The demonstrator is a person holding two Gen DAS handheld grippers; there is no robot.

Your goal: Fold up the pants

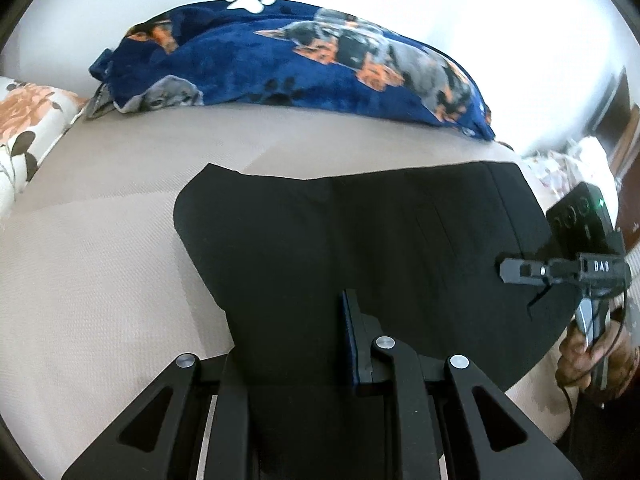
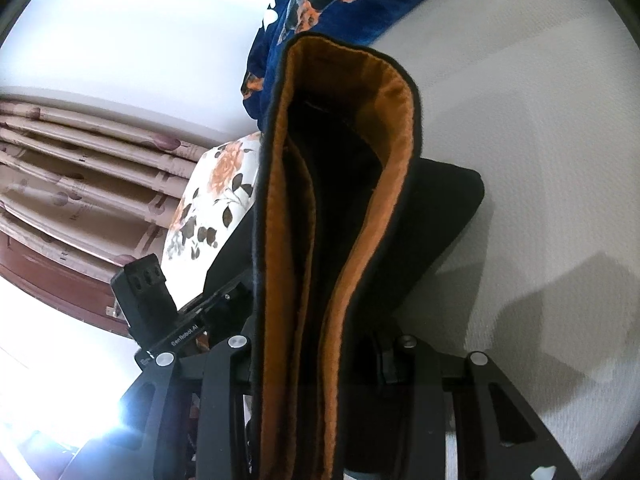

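Observation:
Black pants point(image 1: 360, 232) lie spread on a beige bed sheet point(image 1: 100, 272). My left gripper point(image 1: 292, 332) is shut on their near edge, and the cloth runs down between its fingers; the blue pad point(image 1: 349, 336) of one finger shows beside the fold. In the right wrist view my right gripper point(image 2: 304, 360) is shut on a raised, doubled part of the pants point(image 2: 440, 216), whose orange-brown lining point(image 2: 396, 128) faces the camera. The right gripper point(image 1: 516, 270) also appears at the right edge of the left wrist view, over the cloth's right side, held by a hand point(image 1: 580, 356).
A dark blue blanket with a dog print point(image 1: 280, 60) is heaped at the far side of the bed. A floral pillow point(image 1: 24, 120) lies at the left. Beige bed sheet shows around the pants. Patterned curtains point(image 2: 80, 160) hang beyond the bed.

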